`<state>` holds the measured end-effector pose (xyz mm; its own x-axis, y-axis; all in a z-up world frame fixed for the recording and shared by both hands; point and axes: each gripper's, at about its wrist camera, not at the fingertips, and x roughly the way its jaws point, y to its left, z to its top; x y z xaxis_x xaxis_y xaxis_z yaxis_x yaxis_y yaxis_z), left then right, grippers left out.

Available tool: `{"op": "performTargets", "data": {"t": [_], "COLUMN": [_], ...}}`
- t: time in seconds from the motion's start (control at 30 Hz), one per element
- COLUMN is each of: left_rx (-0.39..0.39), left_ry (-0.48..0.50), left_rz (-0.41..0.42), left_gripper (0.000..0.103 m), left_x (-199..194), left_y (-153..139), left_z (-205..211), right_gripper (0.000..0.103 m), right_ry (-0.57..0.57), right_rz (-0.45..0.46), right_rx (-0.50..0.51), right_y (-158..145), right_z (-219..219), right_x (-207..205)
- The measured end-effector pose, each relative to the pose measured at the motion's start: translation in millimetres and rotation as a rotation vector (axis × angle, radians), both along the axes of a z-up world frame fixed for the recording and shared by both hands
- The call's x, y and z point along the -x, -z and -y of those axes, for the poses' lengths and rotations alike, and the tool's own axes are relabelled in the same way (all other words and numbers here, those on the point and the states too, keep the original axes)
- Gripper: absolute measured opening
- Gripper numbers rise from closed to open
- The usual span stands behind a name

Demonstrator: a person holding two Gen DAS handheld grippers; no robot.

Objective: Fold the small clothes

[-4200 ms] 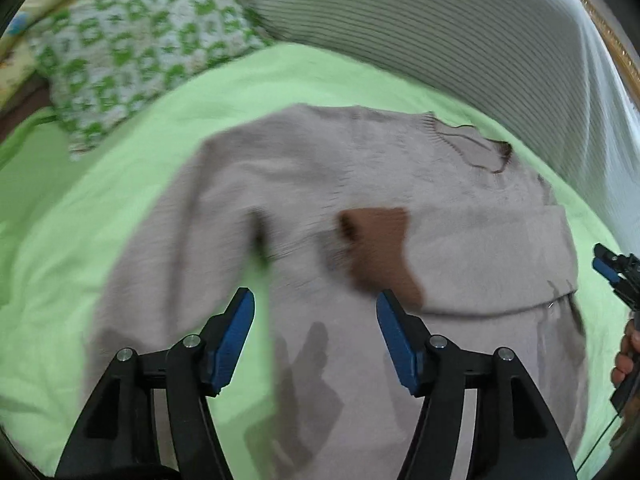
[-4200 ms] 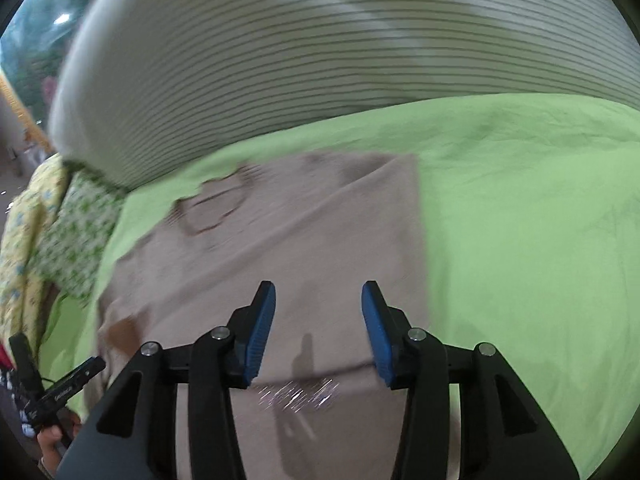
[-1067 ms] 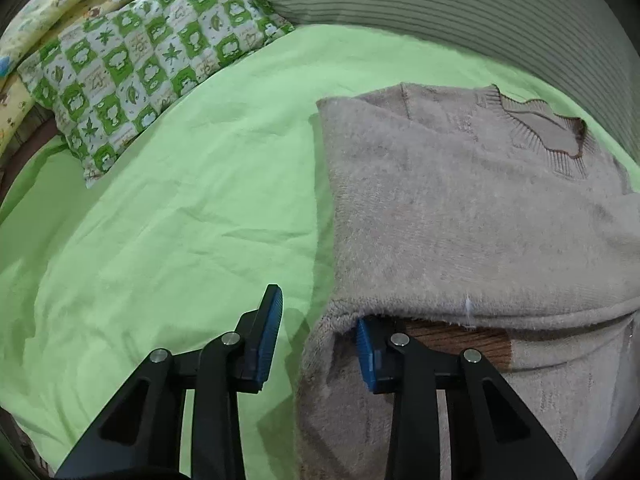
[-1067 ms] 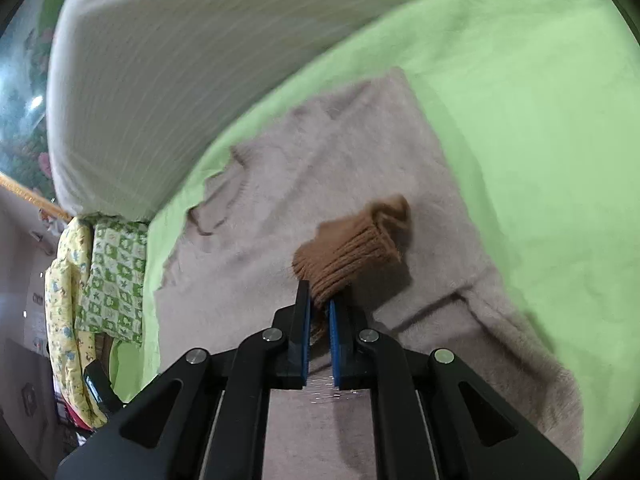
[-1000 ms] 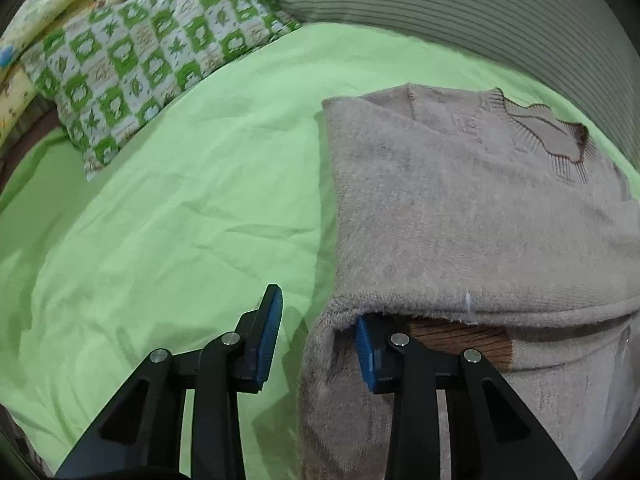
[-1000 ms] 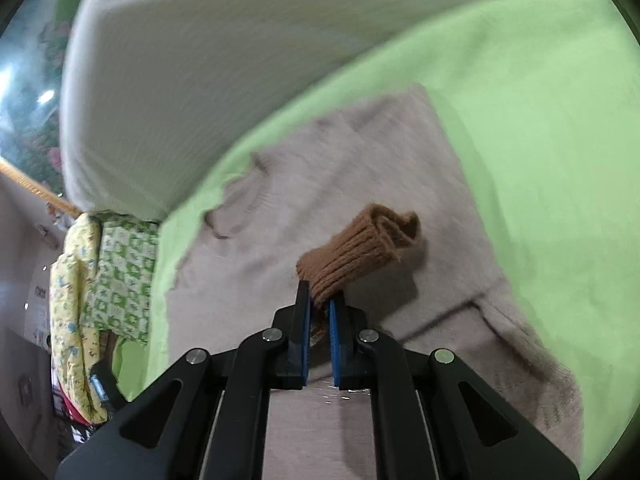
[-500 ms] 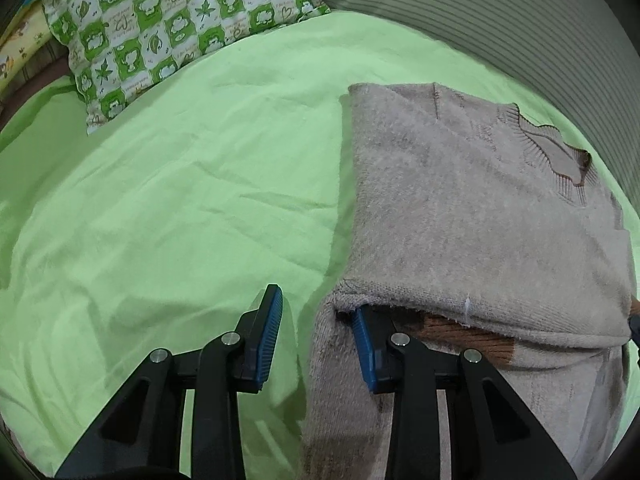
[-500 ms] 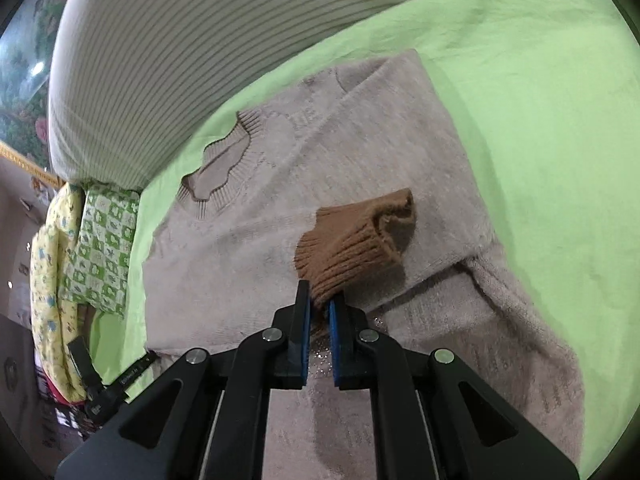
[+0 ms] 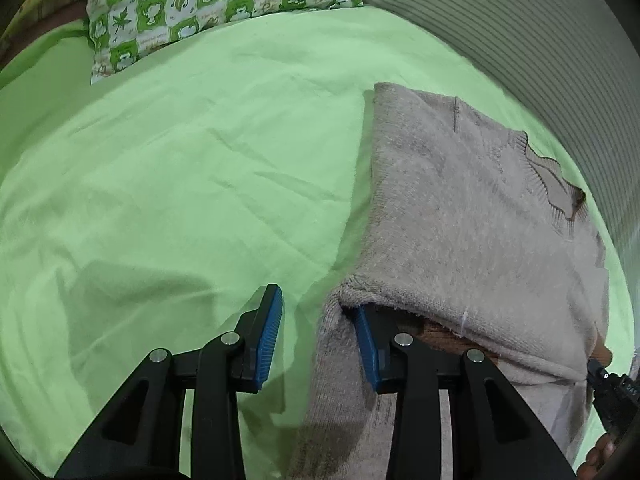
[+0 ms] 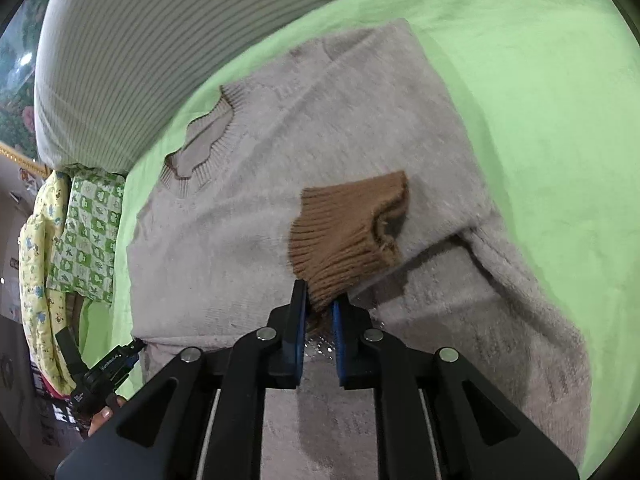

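Note:
A beige knit sweater (image 9: 460, 220) lies on the green sheet, neckline toward the striped cover, both sleeves folded across its body. My left gripper (image 9: 318, 340) is at the sweater's left edge, jaws opening. Its right finger (image 9: 366, 348) is tucked under the folded sleeve, the edge lies loose between the pads, and a brown cuff (image 9: 444, 334) peeks out there. On the sweater (image 10: 260, 208), my right gripper (image 10: 320, 316) pinches the end of the other brown cuff (image 10: 344, 232), which rests on the body. These jaws are opening too.
The green sheet (image 9: 180, 180) spreads wide to the left of the sweater. A green-and-white patterned pillow (image 9: 192, 4) and a yellow one (image 10: 36, 260) lie at the far edge. A grey striped cover (image 9: 520, 20) rises behind the neckline. A hand (image 10: 104, 412) holds the left gripper.
The right gripper has lowered the brown cuff onto the sweater's body and its pads have parted a little. The left gripper has shifted and rolled, so the sweater sits further right in its view.

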<state>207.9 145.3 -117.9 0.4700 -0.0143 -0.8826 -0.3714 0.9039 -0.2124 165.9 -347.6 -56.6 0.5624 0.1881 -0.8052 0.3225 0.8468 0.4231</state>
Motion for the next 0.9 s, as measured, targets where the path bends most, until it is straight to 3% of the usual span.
{"op": "performTargets", "data": {"t": [0.2, 0.37, 0.53, 0.6, 0.63, 0.7, 0.83, 0.9], "left_rx": [-0.031, -0.069, -0.112, -0.158, -0.173, -0.2, -0.204, -0.197], "left_ry": [0.011, 0.058, 0.168, 0.21, 0.221, 0.222, 0.193, 0.182], "left_rz": [-0.023, 0.043, 0.113, 0.083, 0.054, -0.001, -0.025, -0.029], "left_gripper": [0.037, 0.035, 0.038, 0.038, 0.038, 0.038, 0.043, 0.043], "left_x": [22.6, 35.3, 13.8, 1.0, -6.1, -12.5, -9.3, -6.1], "left_y": [-14.8, -47.9, -65.0, -56.3, -48.8, -34.6, -22.8, -19.3], "left_z": [-0.3, 9.9, 47.7, 65.1, 72.0, 76.3, 70.4, 66.3], "right_gripper": [0.023, 0.023, 0.025, 0.033, 0.033, 0.0, 0.0, 0.0], "right_ry": [0.03, 0.056, 0.015, -0.025, -0.053, -0.101, -0.1, -0.07], "right_rz": [-0.027, 0.047, 0.085, 0.02, -0.026, -0.023, 0.084, 0.076], "right_rx": [0.053, 0.098, 0.133, 0.16, 0.167, 0.173, 0.225, 0.249], "right_y": [-6.3, -32.2, -42.4, -30.4, -20.4, -14.0, -36.6, -37.8], "right_z": [10.1, 18.6, 13.3, 7.7, 5.0, -0.5, -3.3, 3.1], "right_x": [14.4, 28.9, 3.8, -14.8, -24.7, -32.8, -32.8, -34.7]}}
